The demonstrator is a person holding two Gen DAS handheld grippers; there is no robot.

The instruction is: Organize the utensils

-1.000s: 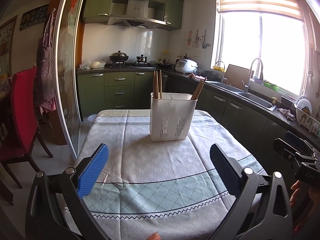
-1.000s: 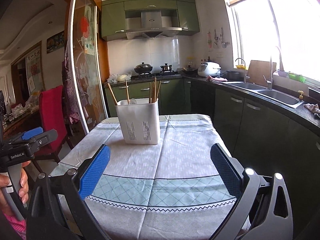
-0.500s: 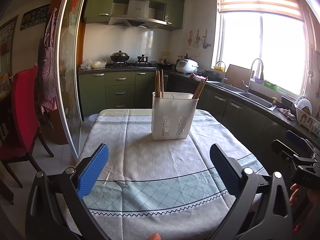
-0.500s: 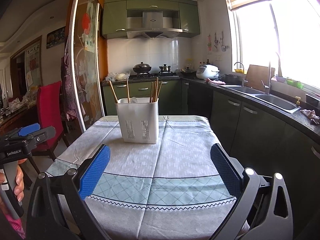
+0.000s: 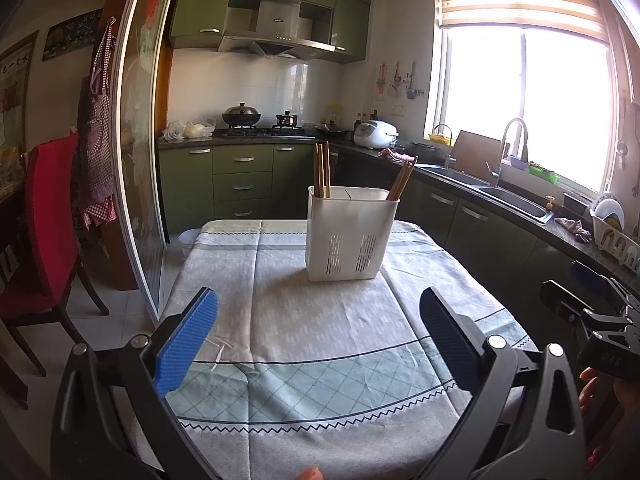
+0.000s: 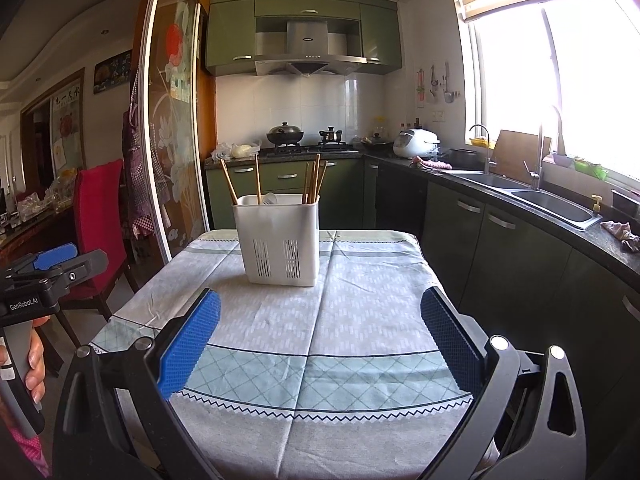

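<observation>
Table point(image 5: 320, 340) under patterned cloth point(image 6: 320, 320) filled the foreground, red chair point(image 5: 48, 216) to its left, counter with sink point(image 6: 552, 208) to its right. White caddy point(image 5: 348, 236) stood upright mid-table; chopsticks point(image 6: 314, 180) leaned inside. Left gripper point(image 5: 318, 332) and right gripper point(image 6: 320, 336) hovered spread, empty, well short of caddy.

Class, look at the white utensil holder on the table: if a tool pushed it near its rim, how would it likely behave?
The utensil holder is tall on a narrow base, so a high push would probably tip it rather than slide it. It looks like thin slotted plastic, so likely light. The tablecloth beneath may bunch. The leaning chopsticks would probably shift and rattle.
</observation>
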